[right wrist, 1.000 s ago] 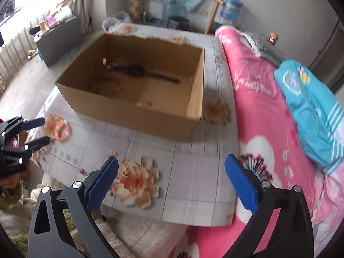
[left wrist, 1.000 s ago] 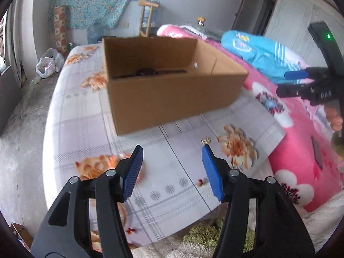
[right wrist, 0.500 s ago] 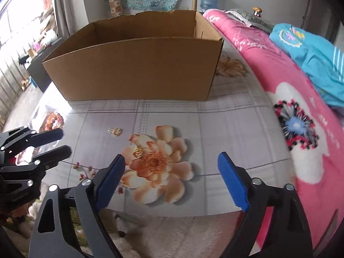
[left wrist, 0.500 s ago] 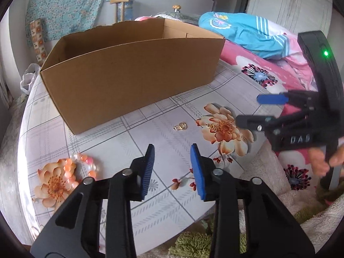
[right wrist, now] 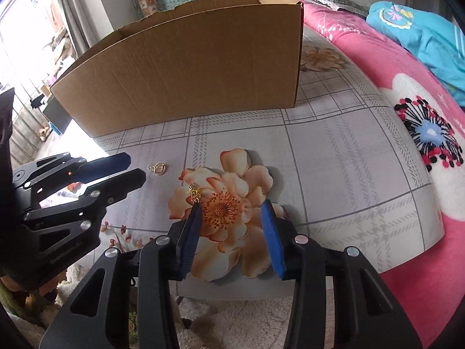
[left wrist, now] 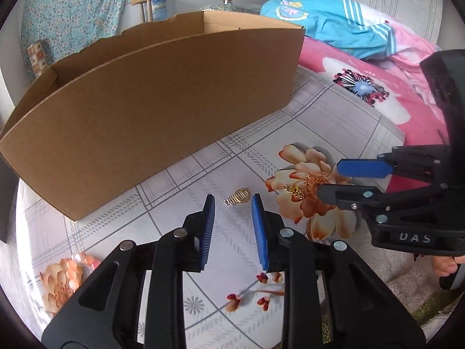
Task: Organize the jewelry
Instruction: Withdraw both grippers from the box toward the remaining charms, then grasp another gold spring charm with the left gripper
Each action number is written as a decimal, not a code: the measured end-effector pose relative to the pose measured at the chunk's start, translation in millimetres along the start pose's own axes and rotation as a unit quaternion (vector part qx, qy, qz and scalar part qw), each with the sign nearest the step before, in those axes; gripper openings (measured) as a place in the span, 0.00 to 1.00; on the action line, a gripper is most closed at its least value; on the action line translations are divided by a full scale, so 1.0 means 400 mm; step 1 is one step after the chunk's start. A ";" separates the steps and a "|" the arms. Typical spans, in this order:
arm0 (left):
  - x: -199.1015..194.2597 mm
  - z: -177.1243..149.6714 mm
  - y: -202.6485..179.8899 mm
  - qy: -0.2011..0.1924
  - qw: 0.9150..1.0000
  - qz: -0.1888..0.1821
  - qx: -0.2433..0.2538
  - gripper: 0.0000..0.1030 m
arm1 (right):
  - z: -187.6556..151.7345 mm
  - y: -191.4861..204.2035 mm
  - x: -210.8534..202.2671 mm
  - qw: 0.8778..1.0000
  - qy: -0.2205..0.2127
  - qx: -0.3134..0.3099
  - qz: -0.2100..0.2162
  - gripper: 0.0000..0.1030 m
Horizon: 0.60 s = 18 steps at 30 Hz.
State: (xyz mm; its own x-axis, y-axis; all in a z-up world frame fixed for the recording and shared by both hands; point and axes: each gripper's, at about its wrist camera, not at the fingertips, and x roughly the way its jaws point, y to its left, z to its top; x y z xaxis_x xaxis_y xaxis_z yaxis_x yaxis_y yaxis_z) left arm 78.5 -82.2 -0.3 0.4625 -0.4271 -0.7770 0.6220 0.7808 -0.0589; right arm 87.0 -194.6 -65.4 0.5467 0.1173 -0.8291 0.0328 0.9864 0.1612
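Left gripper (left wrist: 233,200) low centre of frame, jaws closing either side of gold charm (left wrist: 237,197) on tablecloth (left wrist: 319,122), likely not yet pinching. Right gripper (right wrist: 229,208) closing toward second gold charm (right wrist: 194,194) on printed flower, nothing between pads. Cardboard box (left wrist: 151,116) upper frame, presumed destination.

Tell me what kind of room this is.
Most likely a bedroom in a home: a pink floral blanket and blue garment lie on what looks like a bed, beside a table with a flowered cover holding a cardboard box.

Floral tabletop (left wrist: 319,110): box (left wrist: 162,110), two charms (left wrist: 237,197).
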 end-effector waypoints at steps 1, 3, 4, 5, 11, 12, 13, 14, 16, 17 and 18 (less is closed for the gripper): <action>0.010 0.001 0.002 0.005 1.000 0.000 0.000 0.23 | 0.000 -0.001 0.001 1.000 0.002 0.001 0.000 0.40; 0.022 0.002 0.002 0.012 1.000 0.003 0.004 0.19 | 0.006 -0.010 0.001 1.000 0.001 0.005 0.003 0.40; 0.027 0.003 0.002 0.016 1.000 0.004 0.007 0.19 | 0.010 -0.008 0.004 1.000 0.001 0.006 0.004 0.40; 0.029 0.004 0.001 0.018 1.000 0.005 0.009 0.19 | 0.012 -0.011 0.005 1.000 0.000 0.007 0.005 0.40; 0.041 0.013 0.002 0.024 0.999 0.021 0.030 0.14 | 0.015 -0.028 0.006 1.000 -0.006 0.011 0.008 0.40; 0.043 0.015 0.001 0.025 0.999 0.021 0.033 0.14 | 0.016 -0.030 0.008 1.000 -0.006 0.013 0.008 0.40; 0.044 0.018 -0.001 0.026 0.999 0.020 0.036 0.14 | 0.014 -0.031 0.008 1.000 -0.006 0.014 0.009 0.40; 0.044 0.020 -0.002 0.028 0.999 0.018 0.038 0.14 | 0.014 -0.032 0.009 1.000 -0.005 0.016 0.010 0.40; 0.046 0.022 -0.005 0.029 0.999 0.008 0.042 0.14 | 0.018 -0.037 0.011 1.000 -0.005 0.020 0.013 0.40; 0.047 0.022 -0.007 0.031 0.999 0.004 0.044 0.15 | 0.017 -0.037 0.011 1.000 -0.005 0.021 0.013 0.40; 0.048 0.023 -0.009 0.030 0.998 0.005 0.047 0.15 | 0.017 -0.038 0.011 1.000 -0.005 0.022 0.013 0.40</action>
State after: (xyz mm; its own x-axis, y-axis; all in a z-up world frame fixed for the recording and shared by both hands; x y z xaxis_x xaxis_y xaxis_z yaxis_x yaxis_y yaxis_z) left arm 91.0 -97.4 -9.2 0.4313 -0.3892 -0.8139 0.6758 0.7370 0.0057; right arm 94.6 -209.8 -68.0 0.5570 0.1410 -0.8185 0.0548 0.9771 0.2056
